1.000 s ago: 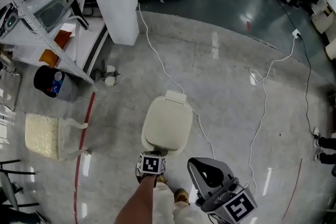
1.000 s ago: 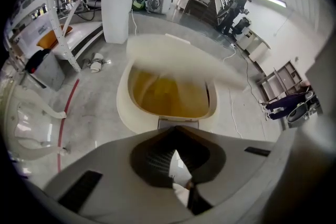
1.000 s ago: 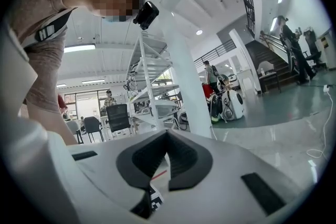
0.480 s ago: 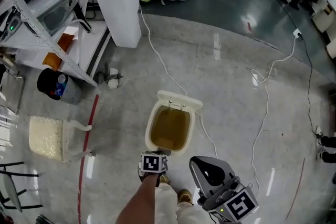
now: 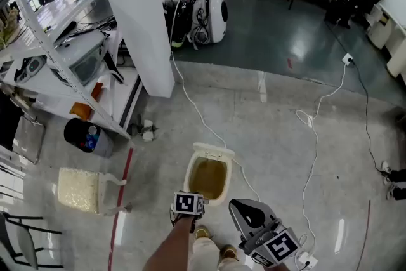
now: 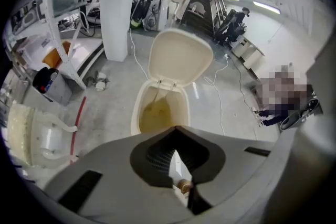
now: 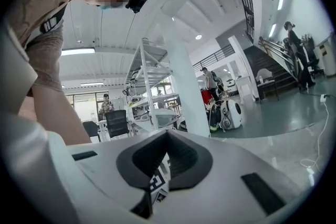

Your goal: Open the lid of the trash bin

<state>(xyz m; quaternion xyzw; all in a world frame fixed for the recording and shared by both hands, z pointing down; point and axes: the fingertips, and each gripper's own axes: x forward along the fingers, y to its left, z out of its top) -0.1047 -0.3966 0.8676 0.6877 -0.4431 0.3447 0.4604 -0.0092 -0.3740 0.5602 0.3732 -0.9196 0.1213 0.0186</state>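
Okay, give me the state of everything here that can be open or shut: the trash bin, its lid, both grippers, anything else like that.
lid: open, swung up on its back hinge.
trash bin: uncovered, yellowish inside showing.
left gripper: jaws together, holding nothing.
right gripper: jaws together, holding nothing.
small black bin: no lid on it, some items inside.

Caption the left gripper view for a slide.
Shut left claw aimed at the cream trash bin, its lid standing open.
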